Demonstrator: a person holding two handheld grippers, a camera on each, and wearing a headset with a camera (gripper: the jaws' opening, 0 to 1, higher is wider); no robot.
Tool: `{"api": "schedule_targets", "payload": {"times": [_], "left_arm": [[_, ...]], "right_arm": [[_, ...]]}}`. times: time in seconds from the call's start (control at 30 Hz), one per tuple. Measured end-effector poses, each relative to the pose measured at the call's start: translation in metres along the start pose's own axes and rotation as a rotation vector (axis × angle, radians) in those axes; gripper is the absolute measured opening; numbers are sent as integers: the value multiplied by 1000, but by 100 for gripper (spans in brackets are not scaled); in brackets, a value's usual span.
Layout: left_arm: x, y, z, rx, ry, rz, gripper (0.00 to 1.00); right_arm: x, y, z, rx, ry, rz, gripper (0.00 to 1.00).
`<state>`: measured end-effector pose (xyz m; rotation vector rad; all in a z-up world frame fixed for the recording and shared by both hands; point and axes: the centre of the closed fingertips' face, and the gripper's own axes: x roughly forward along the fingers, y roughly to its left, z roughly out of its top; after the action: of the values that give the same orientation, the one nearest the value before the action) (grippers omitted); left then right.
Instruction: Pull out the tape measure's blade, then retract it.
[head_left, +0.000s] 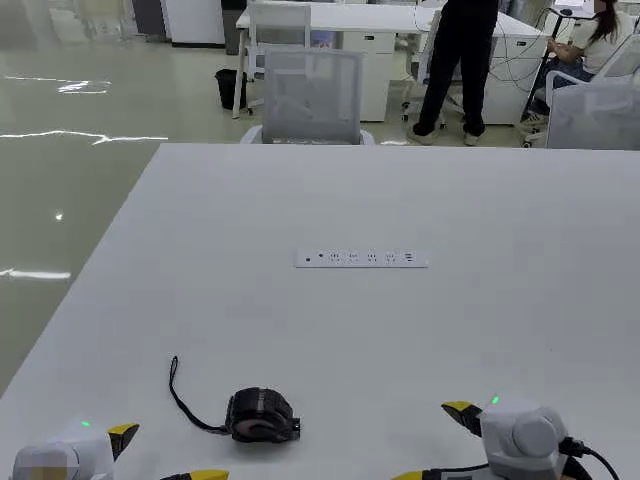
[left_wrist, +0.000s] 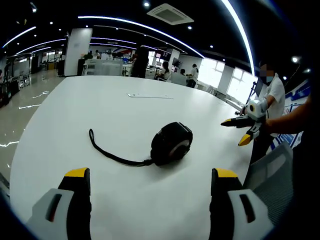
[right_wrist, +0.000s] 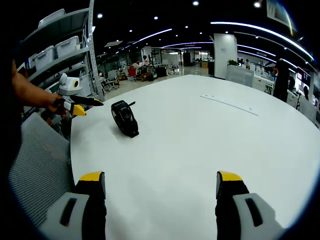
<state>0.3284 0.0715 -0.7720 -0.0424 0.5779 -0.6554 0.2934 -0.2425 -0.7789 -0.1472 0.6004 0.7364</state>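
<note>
Two grippers, left gripper (left_wrist: 151, 175) and right gripper (right_wrist: 160, 176), both with jaws spread wide, holding nothing. One black tape measure (head_left: 262, 415) sits on the white table (head_left: 420, 340) between them, closer to the left, its one strap (head_left: 183, 400) trailing. One power strip (head_left: 361, 259) further out.

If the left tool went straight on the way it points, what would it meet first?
Probably the tape measure, lying on the table roughly centred ahead of the left tool, whose jaws stand open. Depth is hard to judge through the fisheye.

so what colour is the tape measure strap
Black strap, clearest in the left gripper view.
</note>
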Motion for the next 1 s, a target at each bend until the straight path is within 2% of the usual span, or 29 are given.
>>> {"api": "schedule_targets", "payload": {"times": [0.1,0.2,0.27,0.4,0.53,0.63,0.7,0.8,0.9,1.0], "left_arm": [[-6,2,-3,10,5,-1,99],[-13,4,-2,16,-15,-7,99],[-17,5,-1,-13,-33,-9,99],[-23,10,-9,-20,-28,-1,99],[-31,8,-16,-18,-18,12,99],[-36,9,-15,-20,-34,20,99],[-38,10,-16,-13,-33,26,99],[-40,6,-23,39,10,23,99],[-41,6,-22,44,3,15,99],[-41,8,-20,23,-12,22,99]], "right_arm": [[-12,-2,-9,4,3,-22,97],[-24,-6,-17,23,-3,-47,99],[-32,-8,-21,26,2,-61,99],[-43,-11,-33,23,21,-84,100],[-59,-20,-32,67,-14,-135,100],[-68,-24,-38,74,-12,-153,100],[-71,-23,-40,80,-15,-159,100],[-72,-25,-43,73,-5,-170,100],[-71,-28,-43,75,-6,-174,100],[-69,-28,-43,77,-2,-172,100]]}}
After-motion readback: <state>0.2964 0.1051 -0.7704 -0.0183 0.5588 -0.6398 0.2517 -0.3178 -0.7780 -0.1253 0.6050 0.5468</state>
